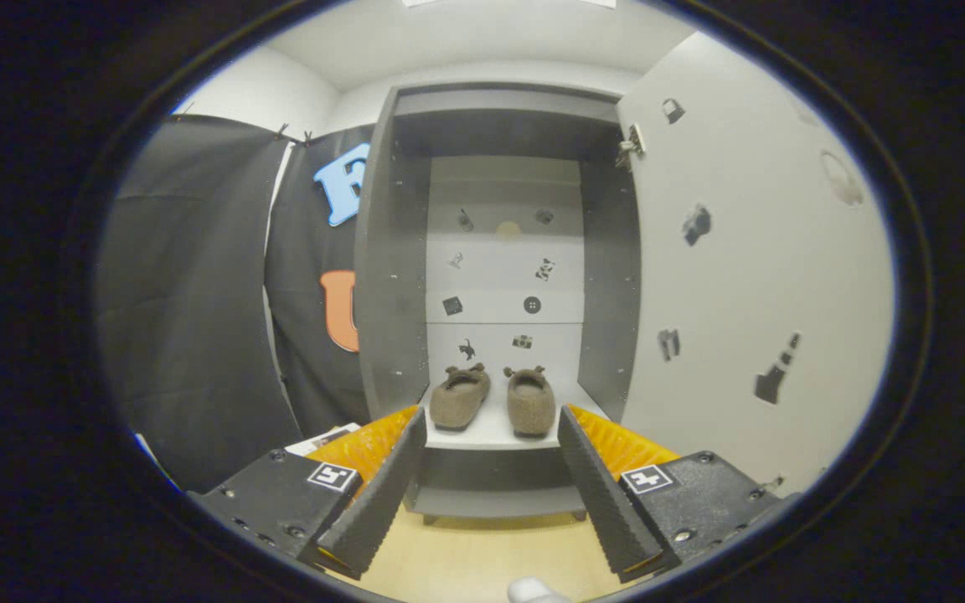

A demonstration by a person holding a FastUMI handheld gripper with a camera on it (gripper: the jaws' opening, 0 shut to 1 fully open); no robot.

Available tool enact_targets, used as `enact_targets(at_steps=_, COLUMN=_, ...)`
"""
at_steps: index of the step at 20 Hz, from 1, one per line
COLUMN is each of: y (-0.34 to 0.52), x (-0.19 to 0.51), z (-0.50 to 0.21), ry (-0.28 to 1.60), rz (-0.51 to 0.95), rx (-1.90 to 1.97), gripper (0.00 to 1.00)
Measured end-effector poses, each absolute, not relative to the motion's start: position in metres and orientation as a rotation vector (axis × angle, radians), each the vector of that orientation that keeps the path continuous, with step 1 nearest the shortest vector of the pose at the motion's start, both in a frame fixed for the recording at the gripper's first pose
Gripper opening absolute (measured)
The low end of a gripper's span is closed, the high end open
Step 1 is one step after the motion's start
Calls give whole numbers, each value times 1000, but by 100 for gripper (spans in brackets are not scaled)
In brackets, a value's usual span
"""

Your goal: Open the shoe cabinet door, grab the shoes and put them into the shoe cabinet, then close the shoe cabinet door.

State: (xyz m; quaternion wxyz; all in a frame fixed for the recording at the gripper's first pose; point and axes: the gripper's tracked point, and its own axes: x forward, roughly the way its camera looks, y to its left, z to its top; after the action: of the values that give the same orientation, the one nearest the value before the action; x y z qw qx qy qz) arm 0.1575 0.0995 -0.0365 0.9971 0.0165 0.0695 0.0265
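Now the tool hangs wide open and empty at the bottom of the frame; the shoes sit side by side on the cabinet shelf at centre. The door, open at right, could swing shut crookedly if pushed near its hinge.

The handheld two-finger gripper has two long fingers with ribbed, saw-toothed inner faces, backed by ridged orange plastic wedges. Each finger sits on a flat black block fixed with small round screws, and each block carries a square black-and-white marker tag.
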Motion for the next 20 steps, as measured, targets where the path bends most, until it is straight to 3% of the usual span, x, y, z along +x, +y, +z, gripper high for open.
enact_targets(at_steps=11, y=-3, x=-16, z=-36, ry=149, rz=-1, rx=70, gripper=100)
enact_targets(at_steps=20, y=-176, x=-47, z=-34, ry=148, rz=-107, rx=109, gripper=100)
